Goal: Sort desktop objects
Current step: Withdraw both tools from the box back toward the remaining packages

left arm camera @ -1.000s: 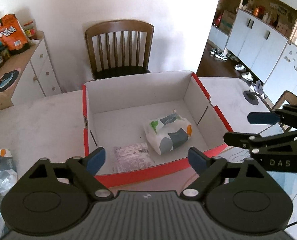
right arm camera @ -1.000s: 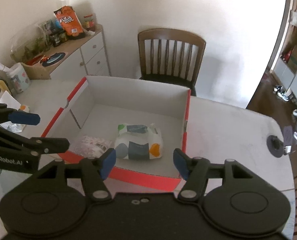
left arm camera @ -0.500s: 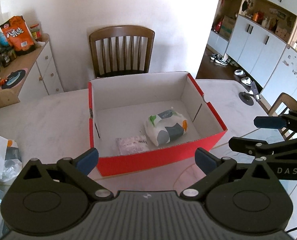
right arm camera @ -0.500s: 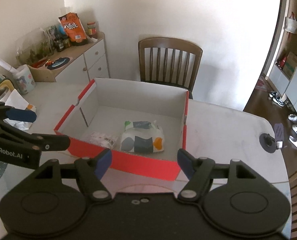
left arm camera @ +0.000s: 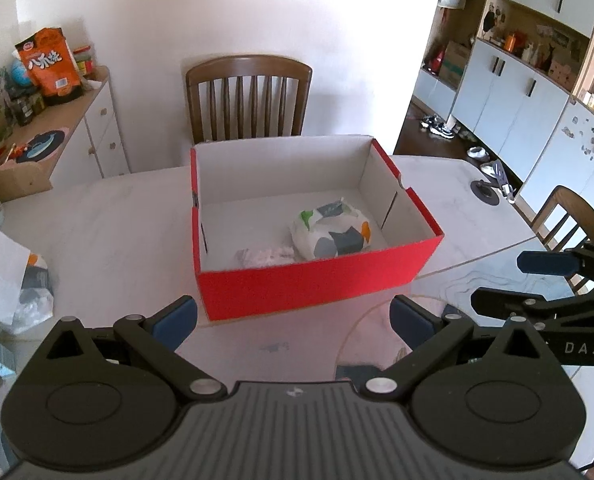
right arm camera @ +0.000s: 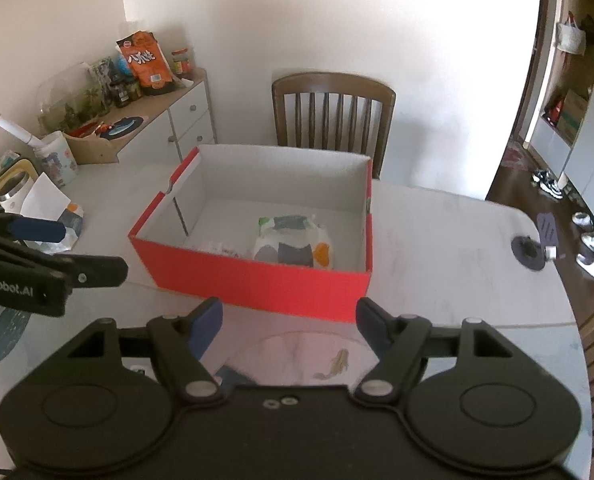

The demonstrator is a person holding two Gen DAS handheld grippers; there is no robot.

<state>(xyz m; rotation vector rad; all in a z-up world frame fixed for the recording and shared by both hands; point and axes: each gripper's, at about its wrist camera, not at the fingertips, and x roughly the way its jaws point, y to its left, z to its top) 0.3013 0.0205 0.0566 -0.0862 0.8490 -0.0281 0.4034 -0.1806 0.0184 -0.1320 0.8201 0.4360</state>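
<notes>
Two hand-held grippers hang over a pale marble worktop [left arm camera: 97,240], both angled down toward an open red cardboard box [left arm camera: 317,284]. Nearest the lens in the left wrist view, the left gripper [left arm camera: 293,318] has its jaws spread wide, blue pads well apart, with nothing between them but bare worktop. In the right wrist view the right gripper [right arm camera: 289,320] likewise shows its jaws wide and empty, its blue pads short of the box's near red wall. Each gripper appears side-on at the edge of the other's view.

Just beyond the jaws stands the red box [right arm camera: 257,284], white inside and lidless. On its floor lies a white packet with green, grey and orange patches [left arm camera: 331,234], toward the right half; just to its left, close against the near wall, lies a smaller clear-wrapped packet [left arm camera: 263,256], partly hidden by that wall.

To the left on the worktop sit crumpled white paper and a plastic-wrapped item [left arm camera: 13,280]. A small dark round fitting [right arm camera: 531,254] sits near the worktop's right edge.

Behind the box a brown wooden chair [left arm camera: 249,96] faces the worktop. Further left, a white sideboard [right arm camera: 177,120] carries an orange snack bag [right arm camera: 147,62] and jars.
</notes>
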